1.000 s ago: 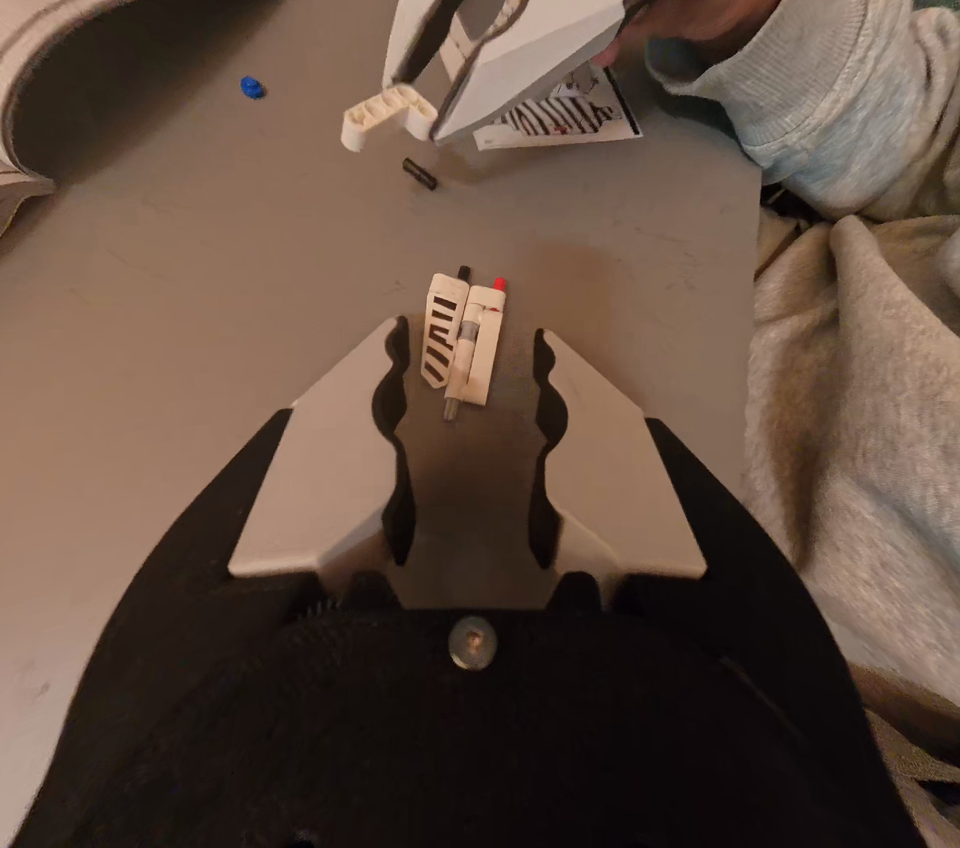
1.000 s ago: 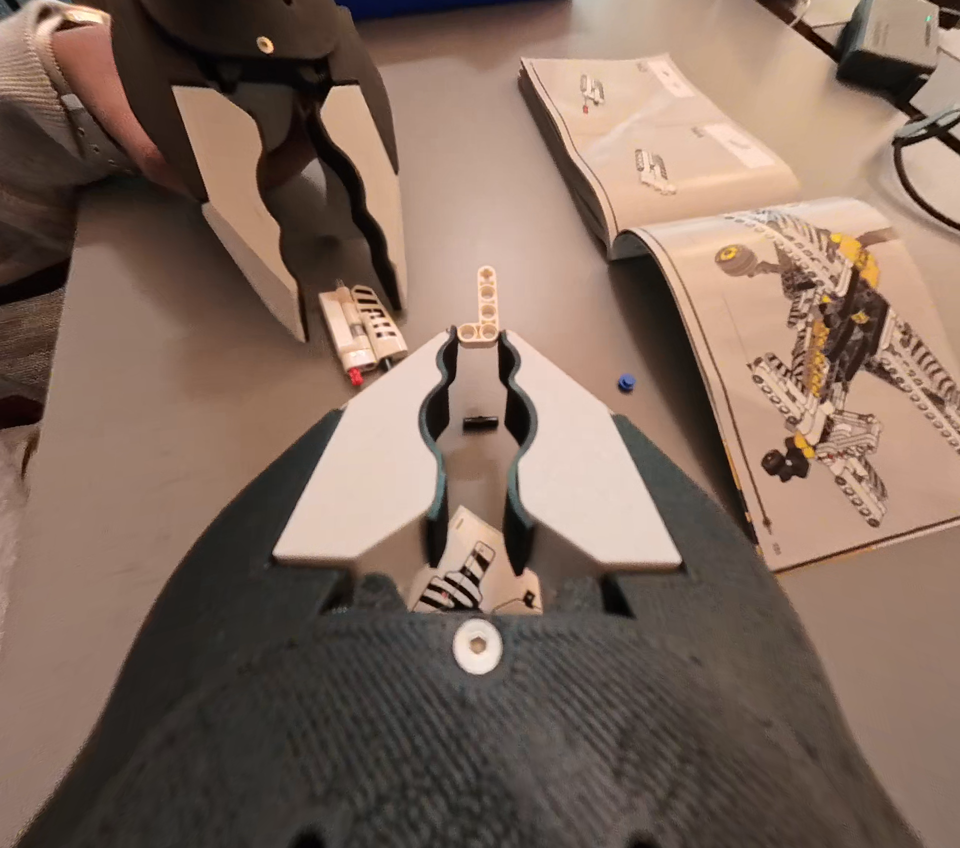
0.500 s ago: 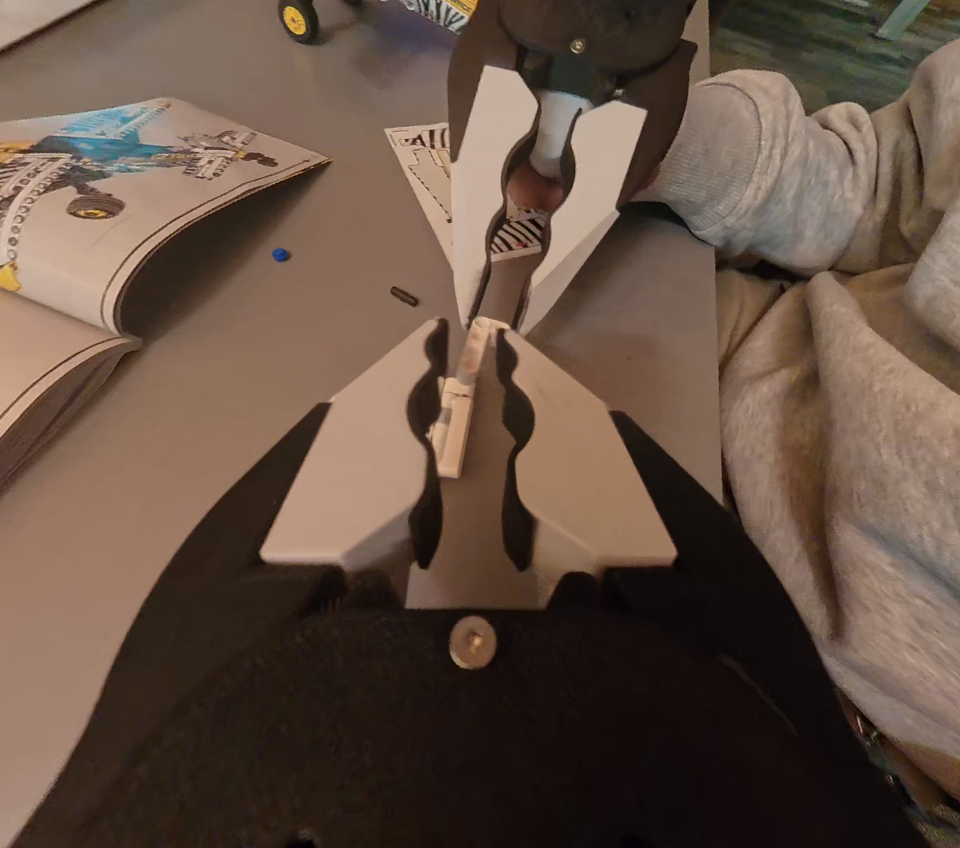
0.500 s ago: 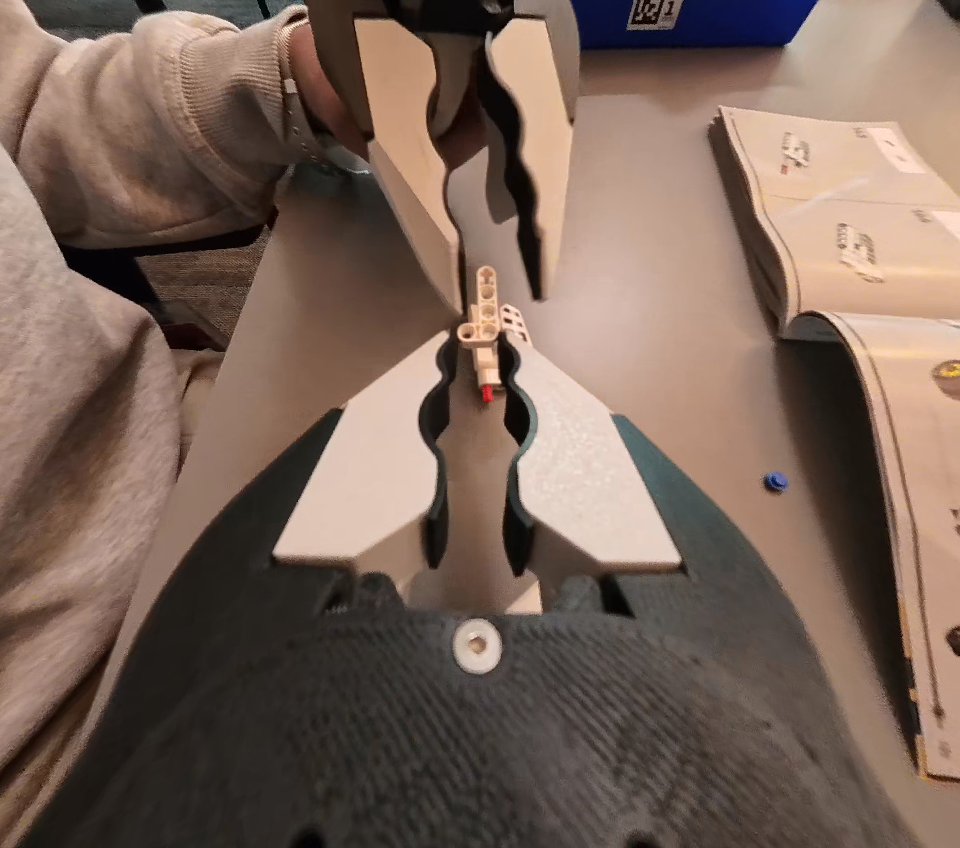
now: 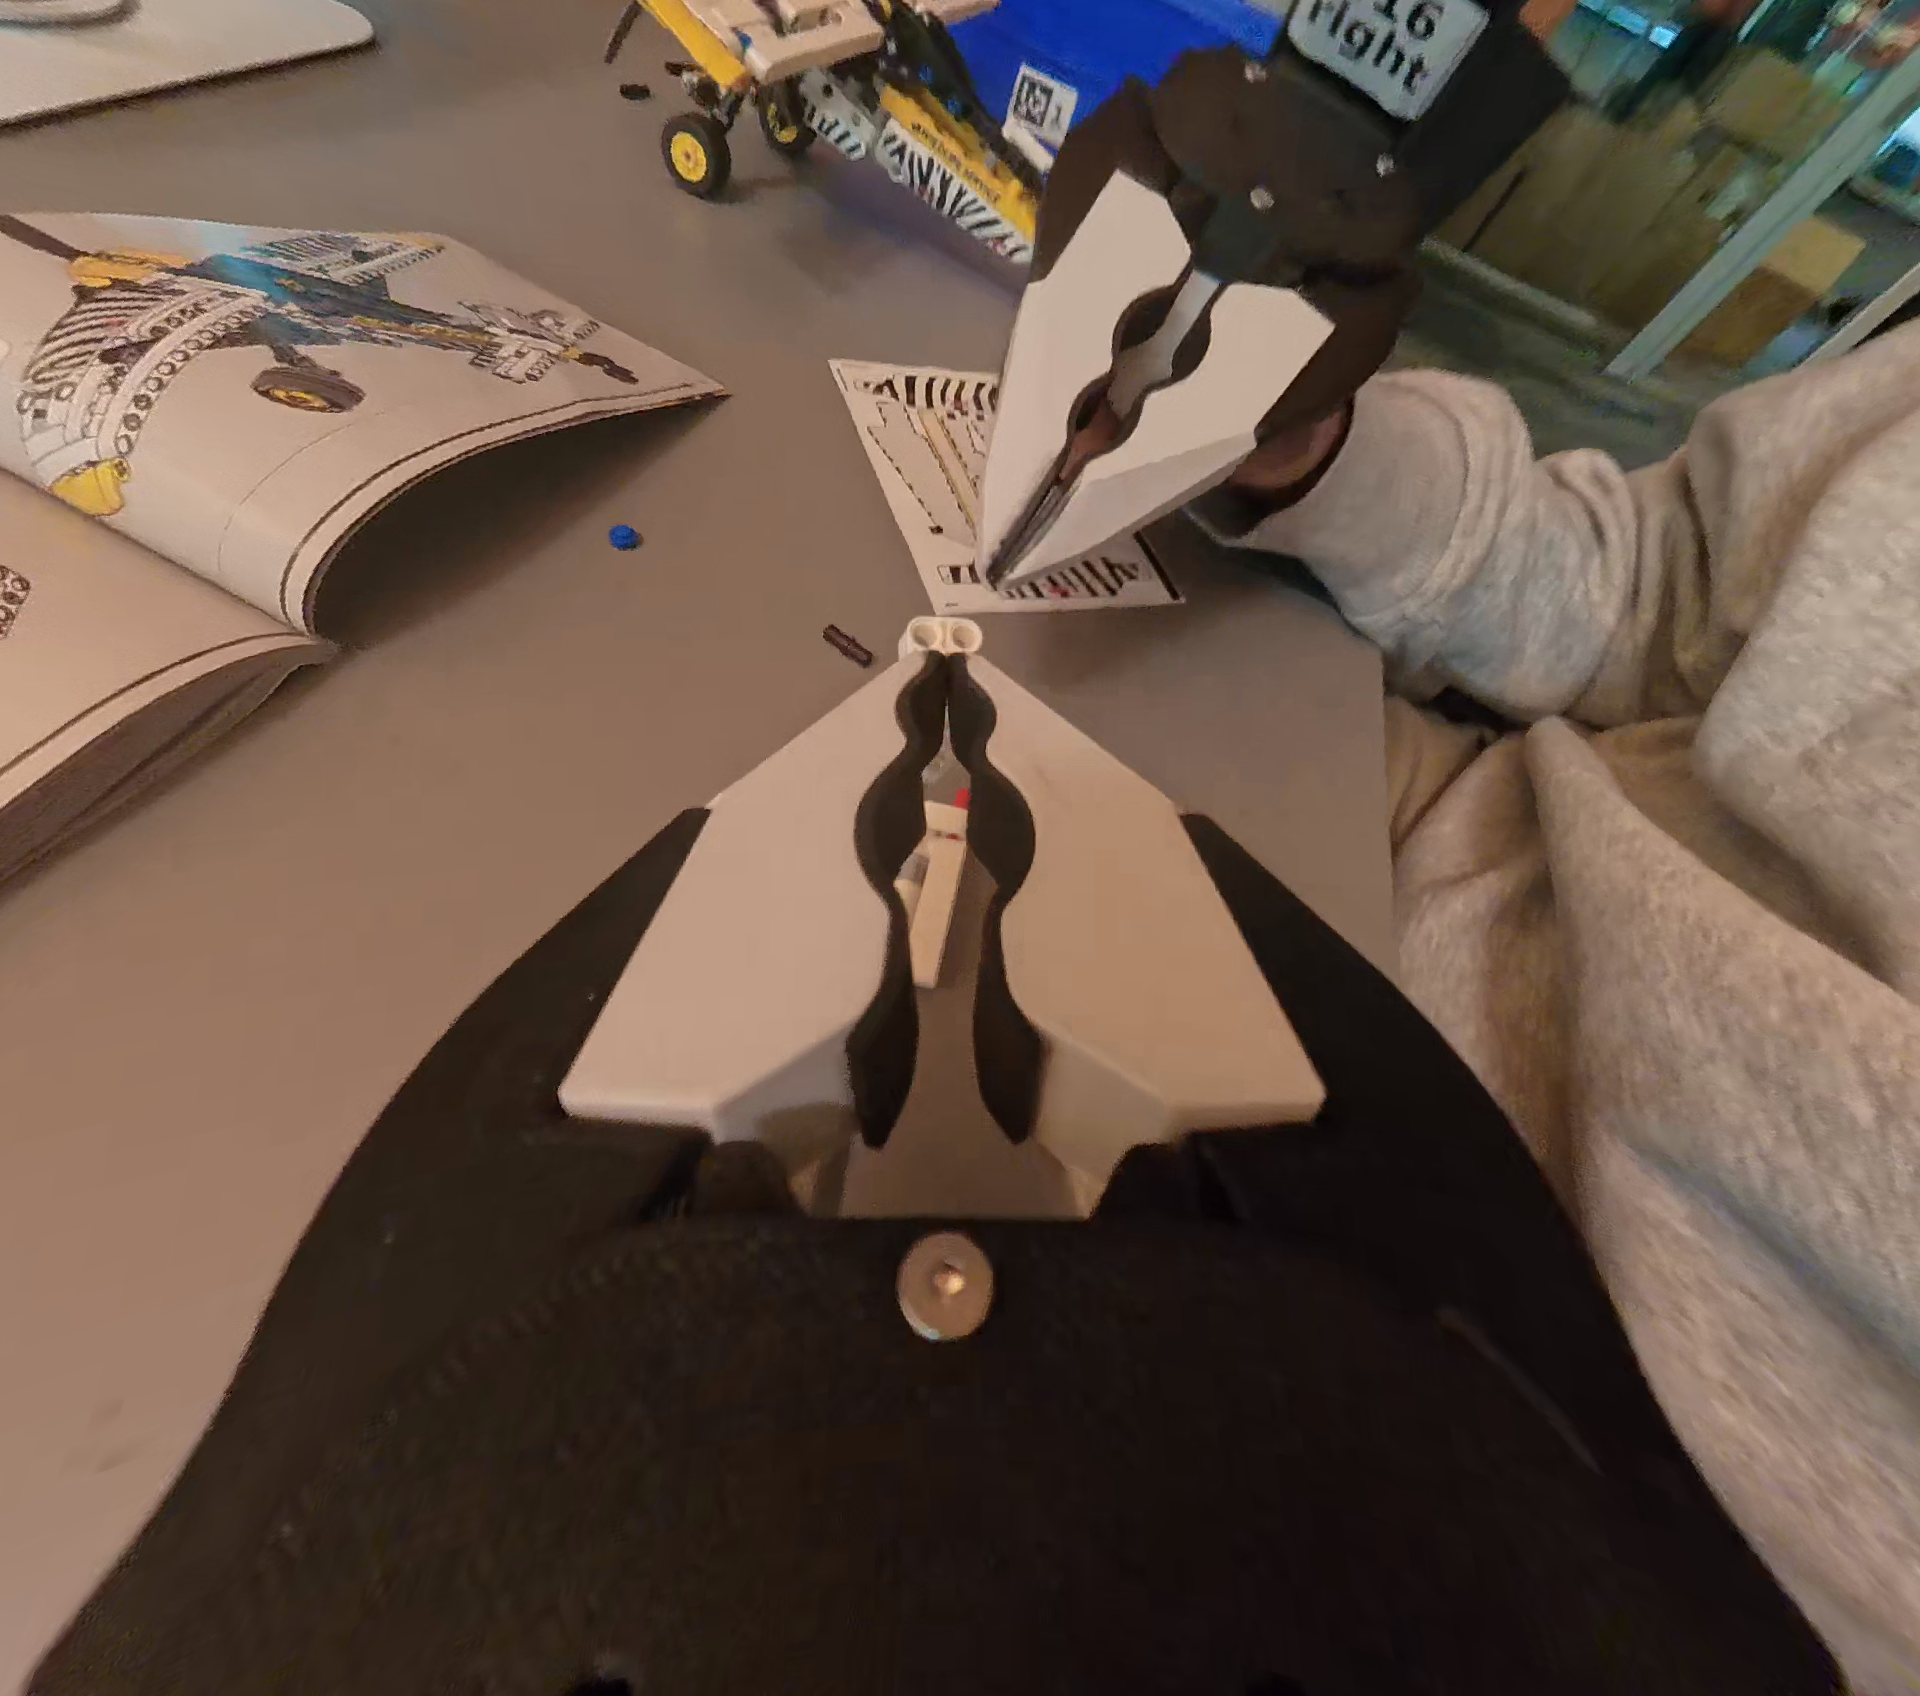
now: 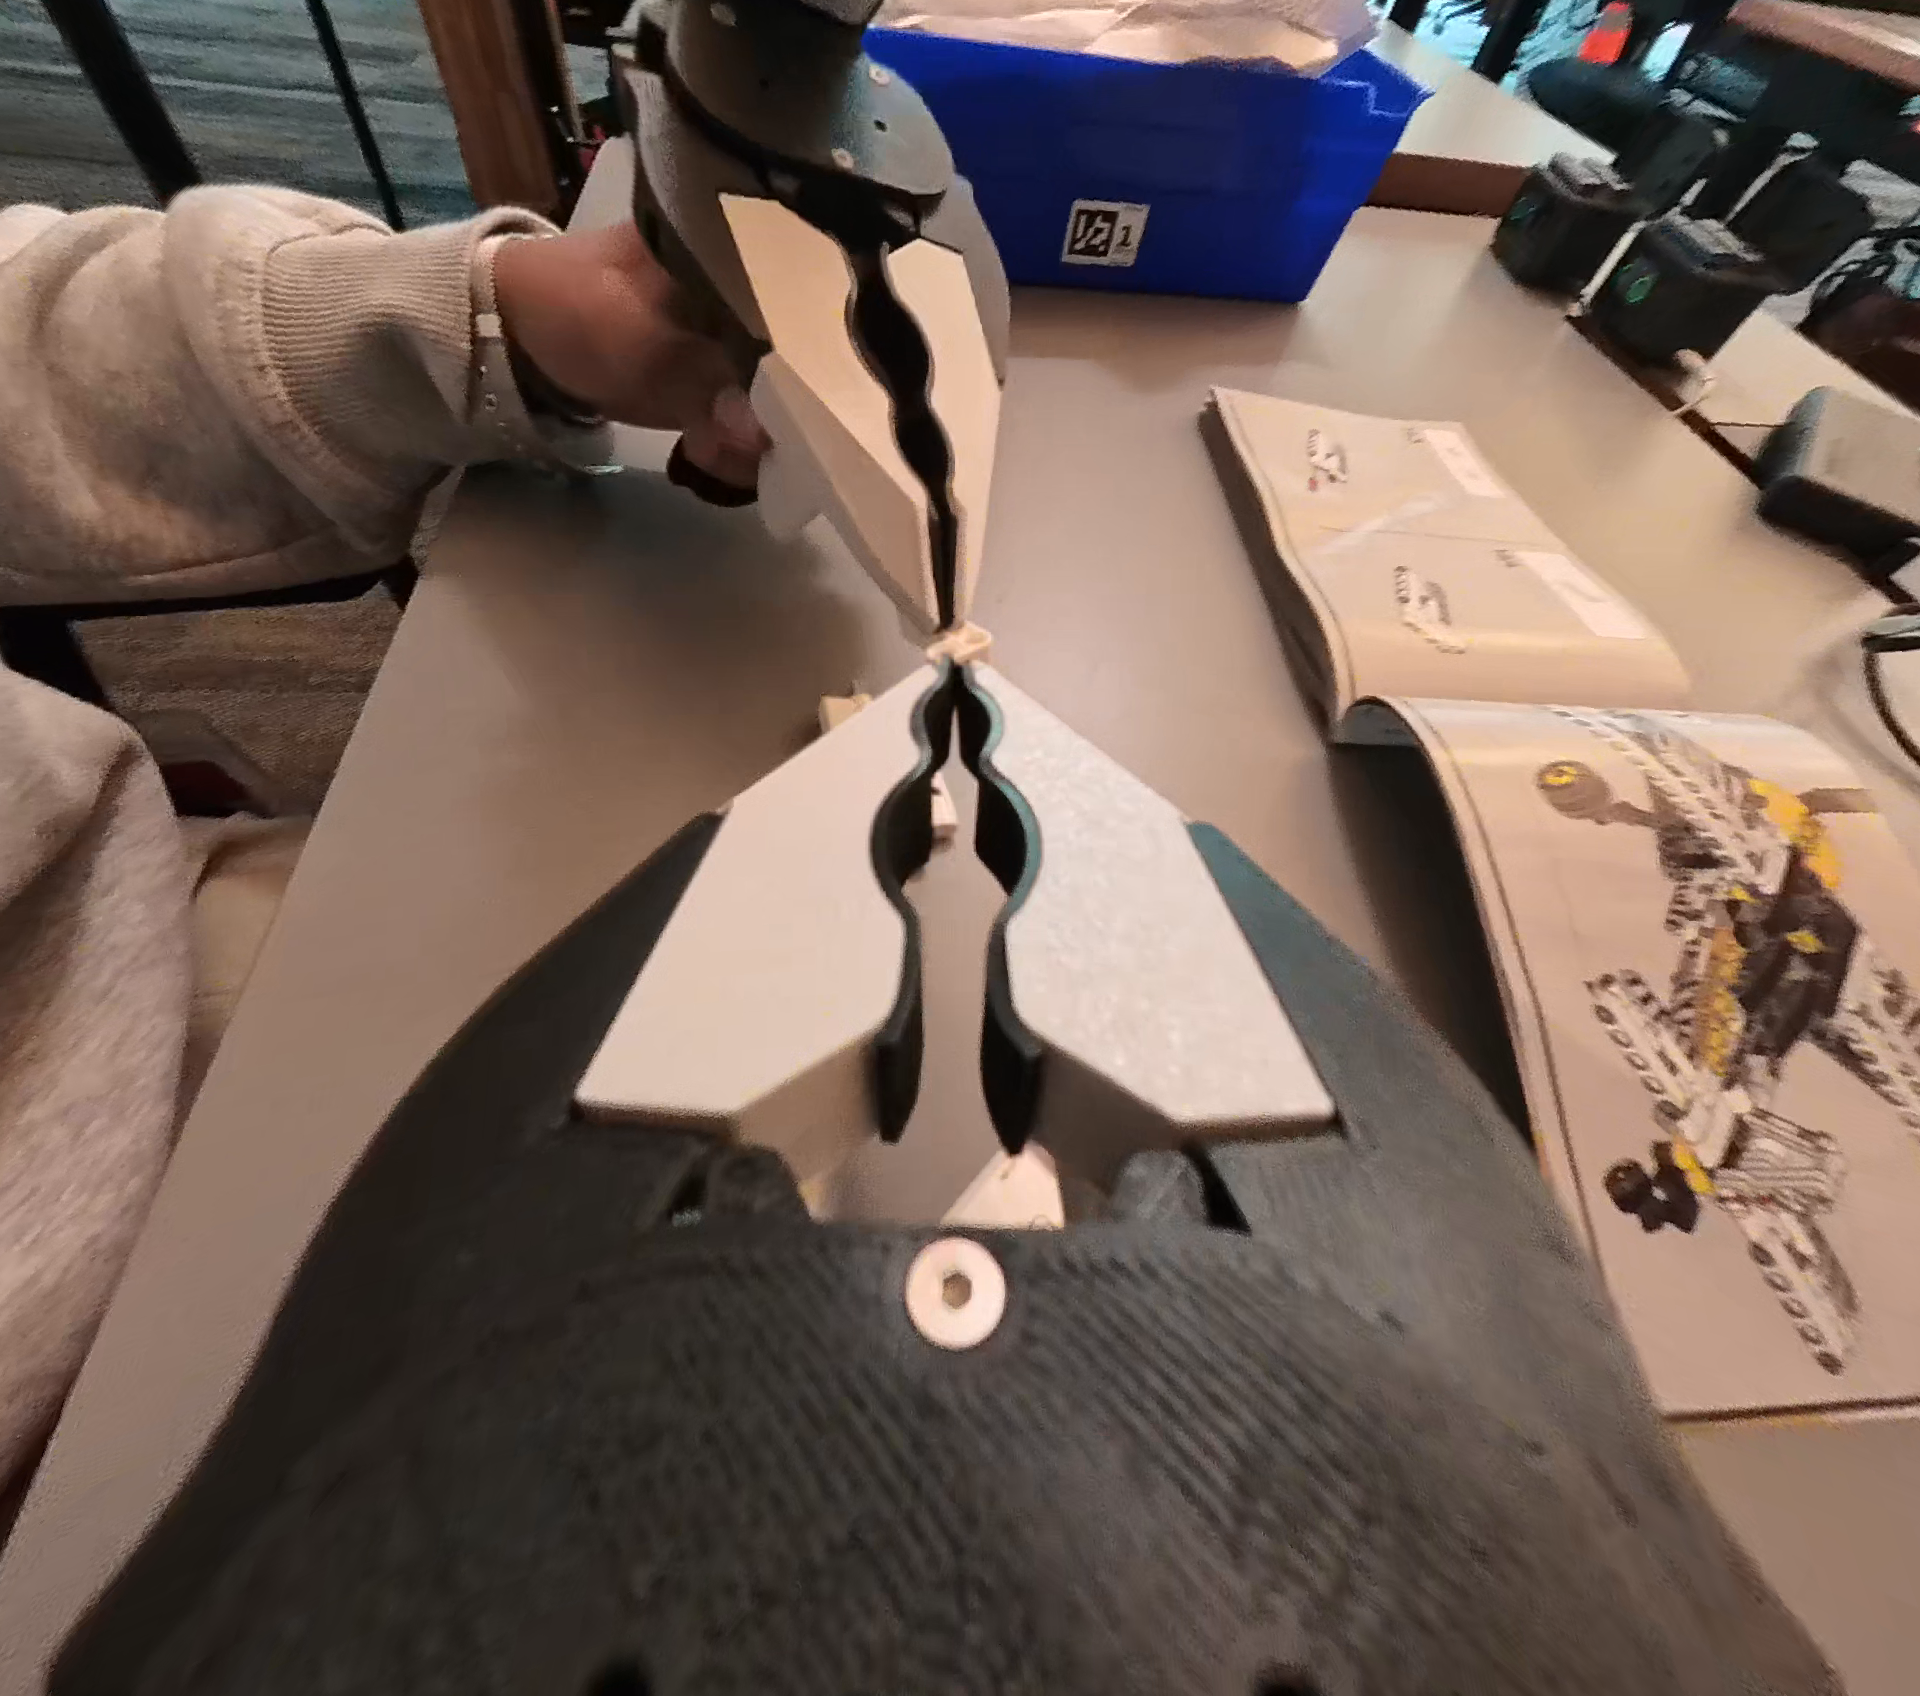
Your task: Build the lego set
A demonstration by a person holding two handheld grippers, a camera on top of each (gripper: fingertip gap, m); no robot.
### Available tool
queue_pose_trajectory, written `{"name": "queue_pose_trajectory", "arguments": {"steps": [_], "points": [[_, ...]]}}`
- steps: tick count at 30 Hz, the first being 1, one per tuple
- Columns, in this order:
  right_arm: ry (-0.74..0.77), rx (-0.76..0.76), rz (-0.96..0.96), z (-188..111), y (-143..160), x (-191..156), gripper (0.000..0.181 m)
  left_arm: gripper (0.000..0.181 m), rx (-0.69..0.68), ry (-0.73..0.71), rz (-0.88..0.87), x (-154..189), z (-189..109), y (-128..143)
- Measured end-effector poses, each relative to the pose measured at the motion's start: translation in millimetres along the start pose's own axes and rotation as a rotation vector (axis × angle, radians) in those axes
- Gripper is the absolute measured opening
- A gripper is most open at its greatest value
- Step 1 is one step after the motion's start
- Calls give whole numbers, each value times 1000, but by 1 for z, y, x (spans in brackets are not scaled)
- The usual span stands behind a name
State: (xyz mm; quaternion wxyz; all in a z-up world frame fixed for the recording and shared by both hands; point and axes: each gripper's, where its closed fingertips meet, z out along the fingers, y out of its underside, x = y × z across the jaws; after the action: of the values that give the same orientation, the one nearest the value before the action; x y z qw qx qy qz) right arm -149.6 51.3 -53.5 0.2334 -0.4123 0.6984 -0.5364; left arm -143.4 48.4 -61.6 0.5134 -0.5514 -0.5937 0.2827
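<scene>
The left gripper (image 5: 943, 657) is closed, its tips pinching a small white lego beam (image 5: 942, 635) whose two-holed end pokes out past them. Below those tips, seen through the gap between the fingers, a white sub-assembly (image 5: 935, 898) with a red pin end lies on the grey table (image 5: 520, 711). The right gripper (image 5: 1000, 574) hangs tip-down over a striped sticker sheet (image 5: 935, 462), its fingers pressed together; from the left wrist view nothing shows between them. In the right wrist view, the right gripper (image 6: 954, 672) and the other gripper's tips meet around a small white piece (image 6: 961, 640), but which pair actually holds it is hard to make out there. A short black pin (image 5: 847, 645) and a blue stud (image 5: 623, 537) lie loose on the table near the open instruction booklet (image 5: 312, 399). Farther back stands the partly built yellow and white model (image 5: 810, 57) with striped panels, in front of a blue bin (image 6: 1143, 171).
</scene>
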Motion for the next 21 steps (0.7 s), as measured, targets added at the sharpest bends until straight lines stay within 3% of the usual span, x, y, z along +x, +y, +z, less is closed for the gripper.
{"name": "queue_pose_trajectory", "arguments": {"steps": [3, 6, 11, 18, 21], "points": [[53, -3, -24, 1, 0, 7, 6, 0, 60, -9, -76, -8, -3, -7], [196, -44, -169, 3, 0, 17, 16, 0, 186, 66, -207, -5, -4, -24], [345, 22, -342, 0, -23, 16, 11, 0, 306, 191, -363, 4, -1, -39], [337, 67, -256, -10, -28, 22, 6, 1, 358, 294, -389, 9, -10, -46], [222, 13, -117, -12, -10, 22, 6, 29, 306, 296, -302, 14, -21, -41]]}}
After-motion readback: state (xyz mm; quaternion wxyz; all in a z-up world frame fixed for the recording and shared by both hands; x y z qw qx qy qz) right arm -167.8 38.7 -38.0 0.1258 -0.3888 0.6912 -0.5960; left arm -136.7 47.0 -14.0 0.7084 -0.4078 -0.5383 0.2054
